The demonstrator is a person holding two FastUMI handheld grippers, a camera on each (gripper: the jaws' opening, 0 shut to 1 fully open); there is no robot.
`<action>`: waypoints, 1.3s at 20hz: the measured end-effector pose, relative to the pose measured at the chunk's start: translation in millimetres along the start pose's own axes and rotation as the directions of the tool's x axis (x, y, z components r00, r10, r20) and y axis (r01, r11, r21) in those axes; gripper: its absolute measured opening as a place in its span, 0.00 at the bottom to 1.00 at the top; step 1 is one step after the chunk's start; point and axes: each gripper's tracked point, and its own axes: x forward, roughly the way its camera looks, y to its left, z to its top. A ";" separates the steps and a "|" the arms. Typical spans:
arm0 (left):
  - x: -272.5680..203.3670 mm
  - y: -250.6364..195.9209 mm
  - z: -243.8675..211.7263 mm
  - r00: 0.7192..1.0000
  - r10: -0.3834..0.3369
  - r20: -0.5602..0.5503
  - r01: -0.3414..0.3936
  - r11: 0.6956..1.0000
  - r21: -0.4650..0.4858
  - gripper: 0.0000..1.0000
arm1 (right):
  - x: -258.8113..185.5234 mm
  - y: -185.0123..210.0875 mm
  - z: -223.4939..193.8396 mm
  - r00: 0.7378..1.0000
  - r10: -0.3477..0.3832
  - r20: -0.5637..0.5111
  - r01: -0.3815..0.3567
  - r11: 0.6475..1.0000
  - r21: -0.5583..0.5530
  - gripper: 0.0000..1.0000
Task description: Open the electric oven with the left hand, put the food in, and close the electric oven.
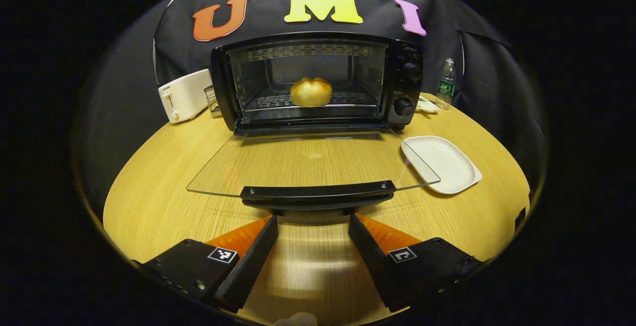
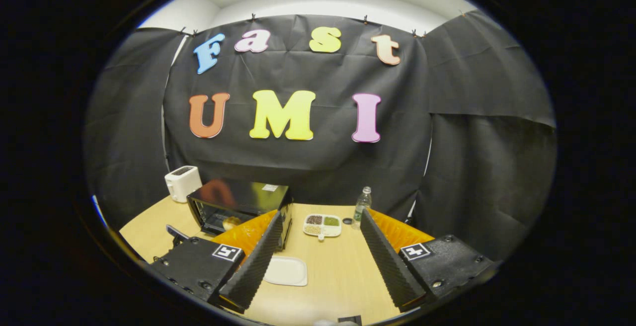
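In the left gripper view, the left gripper is seen with its fingers spread apart and nothing between them. Straight ahead of the fingertips, just beyond them and a little above, lies the black handle of the oven door, which is folded down flat toward the gripper. The handle's long axis runs crosswise to the fingers, from left to right. Farther along the same line, past the glass, the electric oven stands open, and the bun is seen resting on the rack inside. The white plate lies ahead and to the right, bare.

In the right gripper view, the right gripper is likewise held open and empty, raised well above the table. The oven is seen far ahead and to the left of its fingers, partly behind the left finger.

The left gripper is judged much the nearer to the handle; closing would call for a lift from under that crosswise bar.
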 end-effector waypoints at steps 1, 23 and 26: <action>-1.5 0.3 2.1 1.000 0.000 0.003 0.000 1.000 -0.004 0.95 | 0.6 -0.5 0.2 1.000 0.000 -0.001 0.000 1.000 -0.001 0.97; -30.0 6.8 173.0 0.963 0.001 0.269 -0.004 1.000 0.010 0.96 | 9.5 -11.0 -1.5 1.000 -0.008 -0.012 0.009 0.999 0.051 0.97; -20.0 11.2 185.7 0.960 0.007 0.280 -0.009 1.000 0.007 0.96 | 9.0 -15.6 -2.7 1.000 -0.016 -0.017 0.016 0.998 0.059 0.97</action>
